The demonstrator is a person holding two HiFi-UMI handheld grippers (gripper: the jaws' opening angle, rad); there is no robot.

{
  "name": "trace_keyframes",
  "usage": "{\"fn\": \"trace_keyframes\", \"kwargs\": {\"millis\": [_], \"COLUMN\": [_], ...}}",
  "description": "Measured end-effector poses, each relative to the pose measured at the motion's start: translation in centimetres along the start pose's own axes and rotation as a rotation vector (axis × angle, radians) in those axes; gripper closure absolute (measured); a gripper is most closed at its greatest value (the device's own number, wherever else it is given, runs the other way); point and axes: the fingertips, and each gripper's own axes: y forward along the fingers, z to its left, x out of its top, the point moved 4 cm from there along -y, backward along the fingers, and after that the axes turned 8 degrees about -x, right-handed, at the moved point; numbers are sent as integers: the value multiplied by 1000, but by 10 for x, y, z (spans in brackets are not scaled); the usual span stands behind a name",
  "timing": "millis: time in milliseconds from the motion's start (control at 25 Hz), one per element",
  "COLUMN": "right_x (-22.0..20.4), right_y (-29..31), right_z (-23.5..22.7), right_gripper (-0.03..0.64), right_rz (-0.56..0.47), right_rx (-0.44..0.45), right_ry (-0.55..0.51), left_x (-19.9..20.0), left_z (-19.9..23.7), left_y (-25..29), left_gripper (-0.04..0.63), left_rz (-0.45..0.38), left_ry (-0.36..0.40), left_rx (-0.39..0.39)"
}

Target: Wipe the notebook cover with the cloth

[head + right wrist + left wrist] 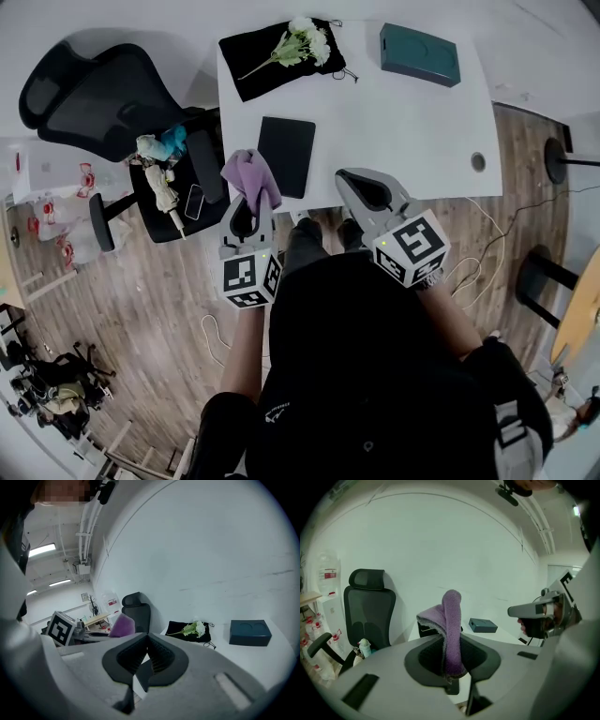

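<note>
Closest under the head camera: dark clothing, then the two marker cubes. Beyond them, left gripper [249, 202] clamped on a purple cloth [251, 175], apparently raised off the near edge of the white table [403, 122]. Right gripper [356, 183] alongside it, pressed together on nothing. Notebook [286, 156] flat and dark at the table's near edge, just beyond the cloth, wiping not yet begun by the look of it. Farther back, flowers [305, 39] on a black mat [267, 66] and a teal box [419, 53]; office chair [103, 98] off to the left.

From the left gripper view: cloth [451, 630] pinched in a narrow fold between both jaws, standing up past the tips and flopping leftward. Points across the table rather than down at it, with box [483, 626] and chair [369, 611] behind.

From the right gripper view: pads met in a closed line, nothing held. Takes in flowers [194, 629], box [250, 633], chair [137, 613] and a purple corner of cloth [122, 625].

Likely trouble from here: with nothing pinning the notebook, could shove it along the smooth top or off the near edge on the first stroke. Could scrape the cover with hard jaw tips if lowered too far, since the cloth is bunched into so narrow a fold. Could also drag that fold out of so thin a pinch.
</note>
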Motion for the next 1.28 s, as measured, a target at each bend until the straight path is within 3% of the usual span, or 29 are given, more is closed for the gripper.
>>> {"fn": "trace_keyframes", "kwargs": {"millis": [320, 760, 1040, 1280], "right_x": [-12, -20, 8, 52], "right_y": [-24, -48, -57, -65], "right_z": [-21, -45, -61, -64], "right_gripper": [615, 614, 615, 615], "right_rz": [20, 20, -50, -150], "right_rx": [71, 136, 142, 180], "right_ry": [-29, -94, -117, -193], "left_x": [5, -9, 16, 62], "left_z": [-65, -108, -121, -130], "left_y": [-18, -19, -12, -14], "left_gripper": [520, 520, 520, 520], "left_rz": [-63, -119, -191, -275], "left_ry": [11, -8, 14, 81], "left_rx": [17, 97, 128, 130]}}
